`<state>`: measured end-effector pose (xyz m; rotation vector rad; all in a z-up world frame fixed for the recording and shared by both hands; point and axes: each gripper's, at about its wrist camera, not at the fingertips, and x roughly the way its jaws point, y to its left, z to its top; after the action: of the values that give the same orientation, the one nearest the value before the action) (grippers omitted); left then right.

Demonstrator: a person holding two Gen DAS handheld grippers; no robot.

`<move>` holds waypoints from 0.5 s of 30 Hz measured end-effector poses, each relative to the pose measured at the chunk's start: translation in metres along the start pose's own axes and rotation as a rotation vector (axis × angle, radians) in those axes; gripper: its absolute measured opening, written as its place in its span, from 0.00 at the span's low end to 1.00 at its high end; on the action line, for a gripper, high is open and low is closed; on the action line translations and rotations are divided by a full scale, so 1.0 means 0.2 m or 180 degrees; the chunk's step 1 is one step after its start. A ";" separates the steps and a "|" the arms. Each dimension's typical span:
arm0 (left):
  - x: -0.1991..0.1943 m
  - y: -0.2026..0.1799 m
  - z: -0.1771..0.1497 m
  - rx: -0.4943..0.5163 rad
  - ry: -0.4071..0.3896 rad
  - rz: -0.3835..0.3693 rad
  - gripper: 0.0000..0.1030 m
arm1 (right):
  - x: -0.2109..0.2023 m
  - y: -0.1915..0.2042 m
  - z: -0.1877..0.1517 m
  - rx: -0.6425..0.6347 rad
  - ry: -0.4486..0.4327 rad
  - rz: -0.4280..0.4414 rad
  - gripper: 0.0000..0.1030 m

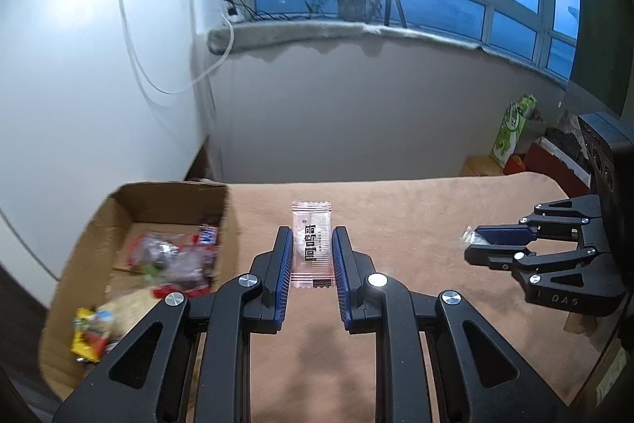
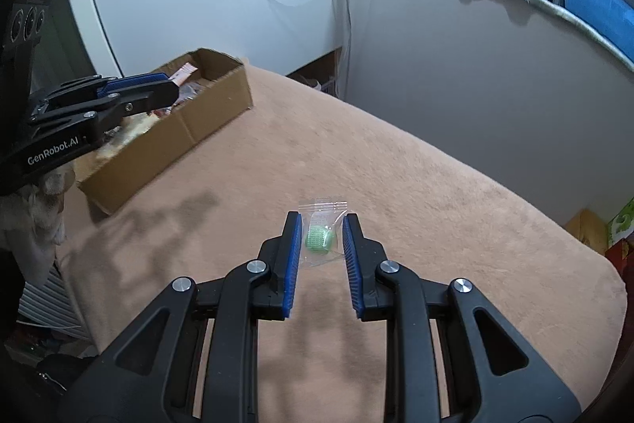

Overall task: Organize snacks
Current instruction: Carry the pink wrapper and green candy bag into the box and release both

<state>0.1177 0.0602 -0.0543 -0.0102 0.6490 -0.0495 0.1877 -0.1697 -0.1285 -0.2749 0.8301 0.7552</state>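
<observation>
My left gripper (image 1: 312,229) is shut on a pink wrapped snack packet (image 1: 311,252) with black lettering, held above the tan cloth-covered table (image 1: 416,201). The right wrist view shows that left gripper (image 2: 172,85) with the pink packet (image 2: 183,72) over the near end of the open cardboard box (image 2: 190,134). The box (image 1: 170,185), at the table's left, holds several wrapped snacks (image 1: 178,256). My right gripper (image 2: 322,215) is shut on a clear bag with a green sweet (image 2: 318,237), also off the cloth. From the left wrist view the right gripper (image 1: 471,242) is far right.
The tan cloth (image 2: 416,165) ends in rounded edges at the back and right. A green carton (image 1: 511,130) and other boxes stand beyond the right end. A white curved panel (image 1: 79,86), hanging cables and a window sill (image 1: 337,31) lie behind. A pale fuzzy sleeve (image 2: 35,213) is at left.
</observation>
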 end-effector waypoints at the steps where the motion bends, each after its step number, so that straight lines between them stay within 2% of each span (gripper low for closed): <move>1: -0.03 0.02 0.00 -0.0015 -0.0024 0.0015 0.18 | -0.01 0.01 0.00 -0.0008 -0.0014 0.0000 0.21; 8: -0.15 0.16 -0.06 -0.0085 -0.0087 0.0120 0.18 | -0.07 0.18 0.10 -0.0112 -0.0139 0.0025 0.21; 15: -0.23 0.35 -0.14 -0.0225 -0.0074 0.0252 0.18 | -0.02 0.41 0.30 -0.0217 -0.0259 0.0212 0.21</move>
<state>0.0666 0.1321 -0.0498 -0.0530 0.6269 0.0499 0.1622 -0.0846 -0.0807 -0.2768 0.7404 0.8529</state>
